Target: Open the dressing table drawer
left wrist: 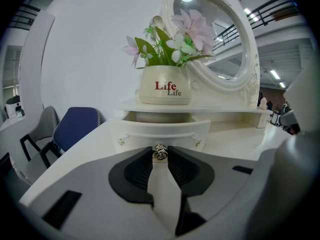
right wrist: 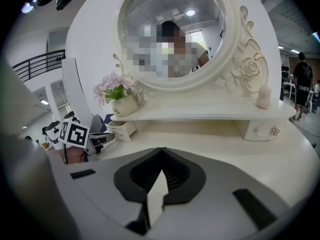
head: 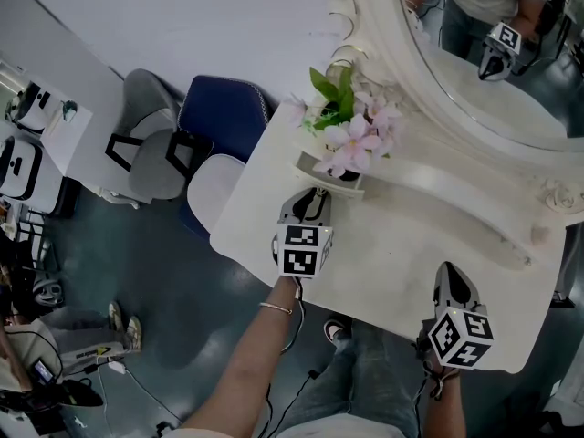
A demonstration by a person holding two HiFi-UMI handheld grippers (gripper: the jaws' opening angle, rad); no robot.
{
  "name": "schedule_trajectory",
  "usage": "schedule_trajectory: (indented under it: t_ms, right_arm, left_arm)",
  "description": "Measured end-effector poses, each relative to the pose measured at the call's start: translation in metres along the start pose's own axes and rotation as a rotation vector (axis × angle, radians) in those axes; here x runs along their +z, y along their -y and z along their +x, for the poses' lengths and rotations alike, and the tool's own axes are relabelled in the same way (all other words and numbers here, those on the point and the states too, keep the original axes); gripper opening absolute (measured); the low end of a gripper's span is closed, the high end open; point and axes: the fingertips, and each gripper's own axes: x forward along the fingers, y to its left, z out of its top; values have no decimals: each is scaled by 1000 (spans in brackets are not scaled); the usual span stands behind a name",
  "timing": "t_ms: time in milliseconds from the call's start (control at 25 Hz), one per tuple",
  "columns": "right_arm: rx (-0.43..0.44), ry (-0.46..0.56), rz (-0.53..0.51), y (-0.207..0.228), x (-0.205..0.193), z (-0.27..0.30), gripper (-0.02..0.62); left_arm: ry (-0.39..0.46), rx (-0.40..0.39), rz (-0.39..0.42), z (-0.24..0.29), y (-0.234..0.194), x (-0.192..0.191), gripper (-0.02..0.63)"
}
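Surface: glossy white dressing table [head: 392,263], carved oval mirror [right wrist: 210,14] behind.
Drawer [left wrist: 160,129]: small, bow-fronted, under the left shelf [left wrist: 220,107], seemingly pulled out slightly.
Left gripper [head: 316,195]: ribbed pads [left wrist: 136,170] clamped on its little metal knob [left wrist: 160,153].
Right gripper [right wrist: 161,151]: jaws together, empty, over the table.
Risk: rounded knob may slip free; a skewed pull could jam the drawer or jolt the ceramic flower pot [left wrist: 165,86] above.

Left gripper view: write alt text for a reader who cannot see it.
The left gripper clamps the small metal knob of a partly open white drawer. Above it stands a flower pot marked Life, beside an oval mirror.
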Motion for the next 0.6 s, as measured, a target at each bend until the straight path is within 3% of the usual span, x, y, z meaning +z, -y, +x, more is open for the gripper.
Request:
schedule_trajectory:
  t_ms: [600]
  right_arm:
    - [14, -7, -11, -8, -3, 1, 8]
  left_arm:
    - [-1, 5, -14, -7, 0, -6, 107]
